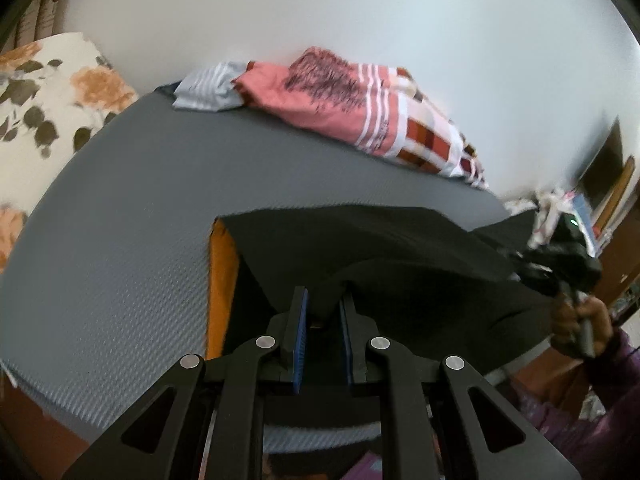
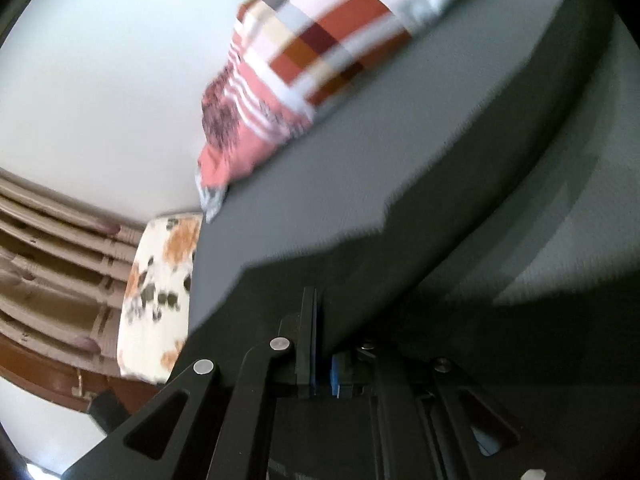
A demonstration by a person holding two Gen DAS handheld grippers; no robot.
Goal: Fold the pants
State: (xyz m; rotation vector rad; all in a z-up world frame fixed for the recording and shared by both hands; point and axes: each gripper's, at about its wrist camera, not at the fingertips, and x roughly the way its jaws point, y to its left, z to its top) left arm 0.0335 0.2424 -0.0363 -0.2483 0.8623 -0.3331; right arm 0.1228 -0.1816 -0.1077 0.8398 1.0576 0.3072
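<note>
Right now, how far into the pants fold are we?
Early to midway. Done: black pants lifted off the grey mat. In hand: left gripper is shut on the cloth; right gripper appears clamped on it too. Left: lay the fold down and flatten; no finished fold visible.

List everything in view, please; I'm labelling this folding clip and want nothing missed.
Pants: one, black, lifted over the mat's near edge.
Mat: one, grey, the work surface.
Orange panel: one, under the pants' left edge.
Clothes pile: pink, checked and striped, far edge of the mat.
Floral cushion: one, cream and orange, left.
Left claw: shut on the pants.
Right claw: shut on the pants.
Hand: one, right, purple sleeve.
</note>
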